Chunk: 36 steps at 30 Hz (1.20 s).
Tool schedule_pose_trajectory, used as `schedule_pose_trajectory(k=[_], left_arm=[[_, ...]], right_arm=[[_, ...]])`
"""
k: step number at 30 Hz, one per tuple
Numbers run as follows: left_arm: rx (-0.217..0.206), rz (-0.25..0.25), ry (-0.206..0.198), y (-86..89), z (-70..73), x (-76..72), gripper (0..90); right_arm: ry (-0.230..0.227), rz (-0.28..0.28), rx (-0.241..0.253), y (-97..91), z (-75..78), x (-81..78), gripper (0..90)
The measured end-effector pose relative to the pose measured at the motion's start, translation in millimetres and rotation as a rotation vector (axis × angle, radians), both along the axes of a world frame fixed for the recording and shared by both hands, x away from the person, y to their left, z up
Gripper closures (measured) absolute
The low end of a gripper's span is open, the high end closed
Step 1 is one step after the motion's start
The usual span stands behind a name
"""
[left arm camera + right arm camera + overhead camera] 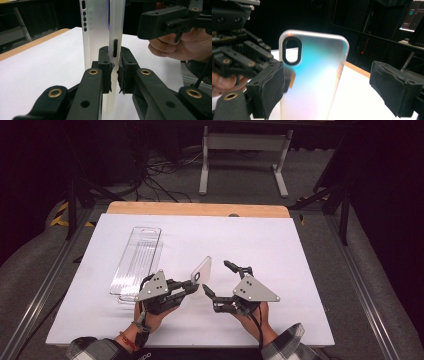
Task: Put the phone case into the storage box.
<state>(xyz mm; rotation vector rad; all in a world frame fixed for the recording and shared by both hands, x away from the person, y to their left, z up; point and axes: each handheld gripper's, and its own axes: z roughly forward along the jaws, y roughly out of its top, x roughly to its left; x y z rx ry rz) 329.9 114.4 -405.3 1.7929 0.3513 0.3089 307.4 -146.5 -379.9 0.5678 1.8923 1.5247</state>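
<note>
A frosted, see-through phone case (201, 270) with an oval camera hole stands upright above the white board. My left gripper (194, 282) is shut on its lower edge. In the left gripper view the two black pads (126, 67) pinch one side wall of the case (100, 30). My right gripper (216, 276) is open just to the right of the case. In the right gripper view the case (314, 82) stands between its wide-apart pads (394, 87), close to the left pad and well apart from the right one.
A clear plastic tray (137, 262) lies on the left part of the white board (260, 240). A wooden strip (200, 209) runs along the board's far edge. Beyond it, a white stand (245, 150) and cables sit on the floor.
</note>
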Motion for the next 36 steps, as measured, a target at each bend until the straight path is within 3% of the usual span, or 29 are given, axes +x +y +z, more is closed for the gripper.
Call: schedule_pose_trajectory(k=[12,24,36], left_arm=[[0.014,0.013,-0.035,16.4,10.5,-3.1,82.3],[0.017,0.053,-0.068,44.9,22.7,-2.0,82.3],[-0.007,0.133,-0.100,82.0,36.2,-1.6,82.3]], right_arm=[[0.015,-0.027,-0.100,-21.3,-14.3,-7.0,12.7],[0.038,-0.075,-0.129,-47.8,-21.7,-9.0,13.2],[0.047,-0.091,-0.144,-52.7,-26.8,-7.5,12.9]])
